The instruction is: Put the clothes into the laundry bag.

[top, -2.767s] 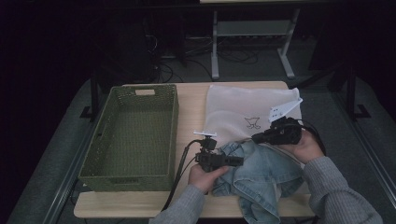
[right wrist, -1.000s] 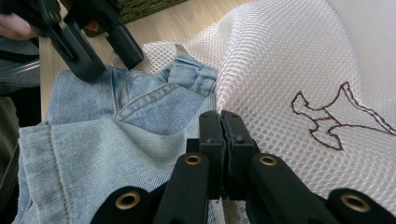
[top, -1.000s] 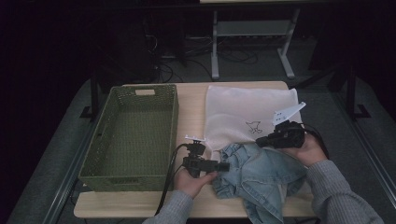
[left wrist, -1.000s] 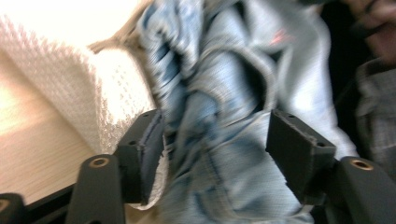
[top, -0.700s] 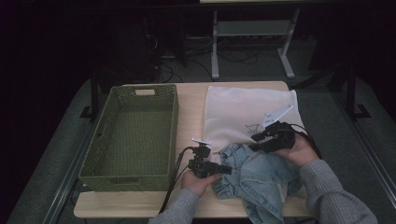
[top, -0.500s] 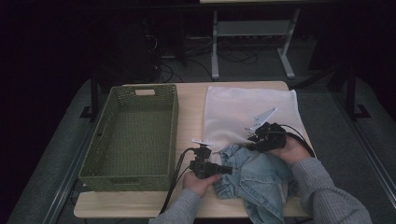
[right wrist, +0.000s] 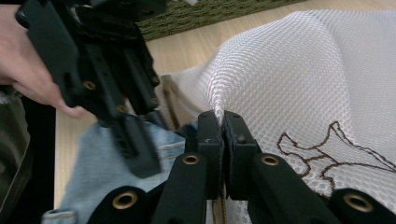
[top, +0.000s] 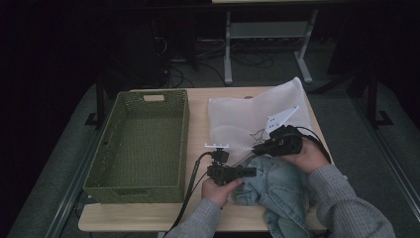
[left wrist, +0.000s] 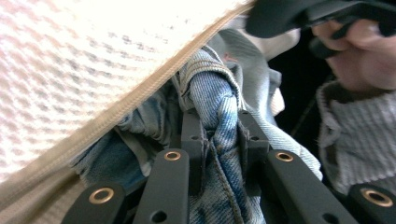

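The denim garment, a crumpled pair of light blue jeans by the look of its seams, is lying at the lower right of the high view, on the near edge of the bench and partly hanging over it. In the left gripper view a bunched fold of that denim is sitting between the two black jaws, which are closing on it from both sides, so the left gripper is gripping the fabric. Just above the denim in the high view, the white mesh laundry bag is spreading across the right-centre of the bench, with a brown embroidered outline on it. Its zipped edge is running diagonally across the left gripper view, right over the jeans. The right gripper is pinching a ridge of the mesh: in the right gripper view its jaws are pressing nearly together with the netting rising between them. The person's left hand and right hand are holding the tools, grey knitted sleeves coming in from the bottom. A green woven basket is standing at centre left of the high view, well apart from the bag.
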A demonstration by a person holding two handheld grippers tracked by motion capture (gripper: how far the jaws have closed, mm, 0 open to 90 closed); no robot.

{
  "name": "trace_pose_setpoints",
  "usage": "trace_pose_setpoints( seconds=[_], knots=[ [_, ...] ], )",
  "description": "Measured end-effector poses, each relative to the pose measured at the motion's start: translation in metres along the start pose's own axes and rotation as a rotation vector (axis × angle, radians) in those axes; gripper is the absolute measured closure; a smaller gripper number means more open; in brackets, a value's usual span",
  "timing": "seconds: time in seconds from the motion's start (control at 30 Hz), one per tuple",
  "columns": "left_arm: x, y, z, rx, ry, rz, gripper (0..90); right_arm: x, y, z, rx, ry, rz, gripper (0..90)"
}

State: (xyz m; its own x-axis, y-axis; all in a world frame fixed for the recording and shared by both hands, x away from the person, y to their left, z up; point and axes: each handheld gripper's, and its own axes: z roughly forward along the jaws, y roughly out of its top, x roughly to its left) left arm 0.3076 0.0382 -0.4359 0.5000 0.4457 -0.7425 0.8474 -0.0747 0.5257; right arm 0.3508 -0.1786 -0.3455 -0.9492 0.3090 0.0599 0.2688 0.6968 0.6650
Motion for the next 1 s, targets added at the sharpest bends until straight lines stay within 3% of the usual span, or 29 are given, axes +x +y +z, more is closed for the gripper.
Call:
trace_pose_setpoints(
  seconds=[0.17,0.2,0.23,0.27,0.3,0.33,0.43,0.47,0.5,0.57,0.6,0.67,0.7,0.73,0.83,0.87,0.9,1.0],
  knots=[
    [0.009,-0.009,-0.005,0.005,0.035,-0.013,71.7,-0.005,-0.006,0.002,0.019,0.002,0.022,85.5],
    [0.011,-0.013,-0.009,0.027,0.015,-0.025,54.4,-0.007,-0.012,0.003,0.034,0.006,0.027,80.1],
    [0.011,-0.013,-0.009,0.027,0.015,-0.025,48.1,-0.007,-0.012,0.003,0.034,0.006,0.027,80.1],
    [0.007,-0.018,-0.013,0.052,0.026,-0.002,42.7,-0.008,-0.016,0.001,0.036,0.020,0.043,69.8],
    [0.007,-0.018,-0.013,0.052,0.026,-0.002,38.9,-0.008,-0.016,0.001,0.036,0.020,0.043,69.8],
    [0.004,-0.021,-0.017,0.065,0.020,0.013,36.6,-0.008,-0.020,-0.002,0.044,0.011,0.042,61.9],
    [0.000,-0.025,-0.015,0.118,0.056,0.042,34.0,-0.008,-0.027,-0.007,0.069,-0.003,0.044,56.9],
    [0.000,-0.025,-0.015,0.118,0.056,0.042,34.2,-0.008,-0.030,-0.007,0.098,-0.020,0.035,56.2],
    [0.002,-0.027,-0.008,0.144,0.090,0.041,35.6,-0.007,-0.033,-0.005,0.127,-0.042,0.025,56.0],
    [0.004,-0.027,-0.005,0.156,0.096,0.042,39.4,-0.007,-0.036,-0.003,0.152,-0.065,0.018,57.2],
    [0.005,-0.028,-0.001,0.152,0.098,0.042,45.6,-0.008,-0.040,0.000,0.169,-0.075,0.017,60.2],
    [0.009,-0.029,0.004,0.127,0.090,0.028,61.2,-0.008,-0.045,0.005,0.180,-0.082,0.015,76.8],
    [0.014,-0.029,0.007,0.091,0.067,-0.006,71.1,-0.010,-0.049,0.008,0.166,-0.067,0.018,84.4],
    [0.014,-0.029,0.007,0.091,0.067,-0.006,73.5,-0.010,-0.049,0.009,0.158,-0.057,0.023,85.1],
    [0.018,-0.026,0.007,0.010,0.025,-0.041,75.9,-0.011,-0.047,0.007,0.127,-0.025,0.040,85.8],
    [0.017,-0.018,0.003,-0.045,0.009,-0.055,76.6,-0.010,-0.044,0.005,0.099,0.003,0.045,86.0],
    [0.016,-0.013,0.001,-0.068,0.015,-0.051,76.6,-0.009,-0.043,0.004,0.088,0.011,0.044,86.0],
    [0.013,-0.010,0.000,-0.070,0.039,-0.037,75.8,-0.008,-0.040,0.002,0.062,0.017,0.046,85.9]
  ],
)
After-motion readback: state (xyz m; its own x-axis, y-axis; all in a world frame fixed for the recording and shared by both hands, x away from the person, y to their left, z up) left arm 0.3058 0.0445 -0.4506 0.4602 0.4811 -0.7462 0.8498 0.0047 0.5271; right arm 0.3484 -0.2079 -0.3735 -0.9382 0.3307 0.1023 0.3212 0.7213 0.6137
